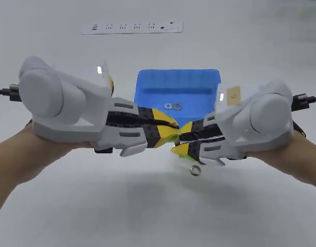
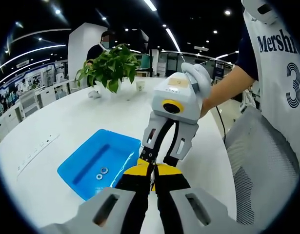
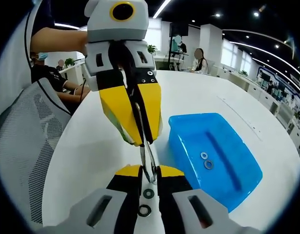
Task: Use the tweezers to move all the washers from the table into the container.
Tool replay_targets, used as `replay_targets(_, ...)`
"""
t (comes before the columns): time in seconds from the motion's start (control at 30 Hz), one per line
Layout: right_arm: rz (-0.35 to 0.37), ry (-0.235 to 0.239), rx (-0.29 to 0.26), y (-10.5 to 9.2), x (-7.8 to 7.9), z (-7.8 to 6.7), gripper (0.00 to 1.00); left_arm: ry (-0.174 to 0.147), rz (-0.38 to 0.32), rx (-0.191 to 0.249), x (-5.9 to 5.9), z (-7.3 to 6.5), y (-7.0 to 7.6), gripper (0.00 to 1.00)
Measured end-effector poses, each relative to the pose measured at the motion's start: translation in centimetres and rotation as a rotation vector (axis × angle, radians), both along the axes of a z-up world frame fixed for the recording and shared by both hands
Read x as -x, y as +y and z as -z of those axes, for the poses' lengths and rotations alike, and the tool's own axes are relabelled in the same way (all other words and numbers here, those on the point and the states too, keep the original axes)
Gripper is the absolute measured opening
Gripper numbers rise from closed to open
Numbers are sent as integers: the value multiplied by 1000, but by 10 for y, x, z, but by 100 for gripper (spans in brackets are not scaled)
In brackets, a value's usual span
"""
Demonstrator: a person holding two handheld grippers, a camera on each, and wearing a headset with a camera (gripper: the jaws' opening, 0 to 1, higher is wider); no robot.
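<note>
Blue container (image 1: pixel 147 82) held 2 washers (image 1: pixel 172 106); 2 more (image 3: pixel 149 193) lay on the table (image 1: pixel 147 206). Left gripper (image 2: pixel 154 168) pinched the tweezers (image 3: pixel 147 158); right gripper (image 3: pixel 150 171) jaws sat narrow around them, grip unclear.

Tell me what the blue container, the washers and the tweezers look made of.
The container: likely plastic, glossy uniform blue with soft highlights on moulded walls.
The washers: apparently metal, flat rings with a silvery-grey glint.
The tweezers: probably steel, thin bright reflective blades; too slim to judge more.
</note>
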State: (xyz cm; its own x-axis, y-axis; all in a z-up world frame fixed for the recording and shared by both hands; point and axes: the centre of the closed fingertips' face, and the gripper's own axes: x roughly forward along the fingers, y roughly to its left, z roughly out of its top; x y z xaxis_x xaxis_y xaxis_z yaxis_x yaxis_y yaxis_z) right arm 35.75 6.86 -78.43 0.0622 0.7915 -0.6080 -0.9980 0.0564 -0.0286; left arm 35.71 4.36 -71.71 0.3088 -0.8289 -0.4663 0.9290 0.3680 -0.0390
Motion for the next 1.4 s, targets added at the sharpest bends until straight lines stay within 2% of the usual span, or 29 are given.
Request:
replay_targets(0.33, -7, -8, 25, -3, -2, 1, 11, 11, 6, 11, -6, 0, -7, 6)
replay_targets(0.47, -11, -26, 34, -3, 1, 1, 11, 8, 26, -9, -1, 0, -7, 6)
replay_targets(0.6, -14, -24, 27, -1, 4, -2, 11, 12, 21, -9, 3, -3, -2, 6)
replay_targets(0.83, -32, -35, 13, 0, 8, -14, 11, 0, 25, -2, 7, -14, -1, 6)
replay_targets(1.0, -36, -63, 2, -1, 7, -28, 11, -28, 35, -2, 7, -29, -1, 6)
replay_targets(1.4, -13, -123, -19, 1, -7, -55, 11, -90, 38, 5, -2, -54, 1, 6)
